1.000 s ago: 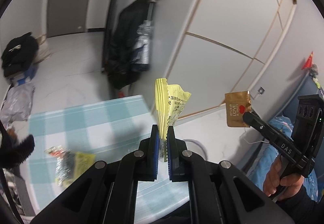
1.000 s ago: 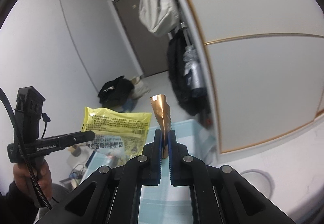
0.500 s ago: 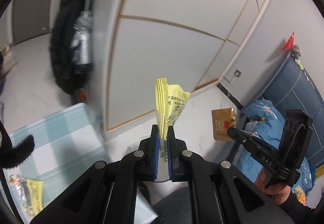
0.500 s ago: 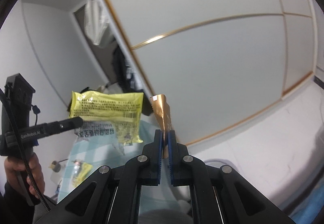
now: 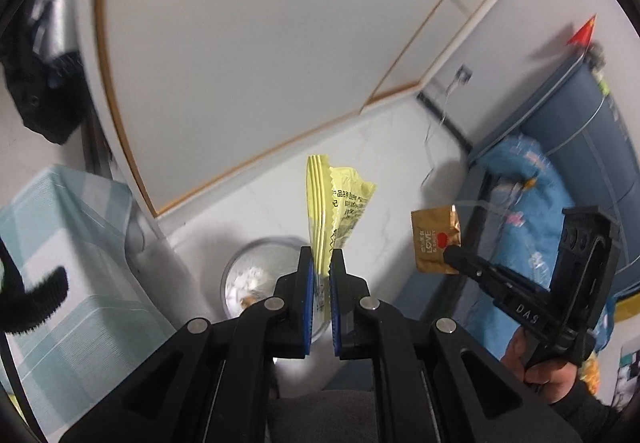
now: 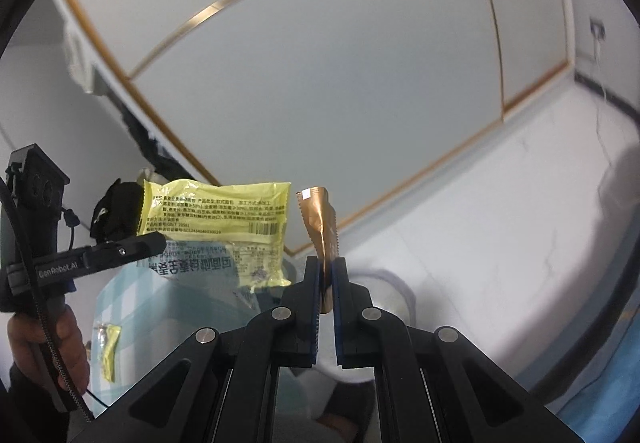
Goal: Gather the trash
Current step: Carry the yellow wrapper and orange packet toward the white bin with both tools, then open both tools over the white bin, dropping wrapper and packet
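My left gripper is shut on a yellow snack wrapper, held upright above a round white trash bin on the floor. The wrapper also shows in the right wrist view, held by the left gripper. My right gripper is shut on a small gold wrapper. In the left wrist view the gold wrapper hangs to the right of the bin, in the right gripper. The bin lies just beyond the right fingers.
A table with a light blue checked cloth stands at the left; another yellow wrapper lies on it. White wardrobe panels fill the back. A blue bed is at the right. Dark clothes hang at far left.
Both grippers have swung right, away from the table, and tilted down. The trash bin has come into view below the wrappers. Both grips are unchanged.
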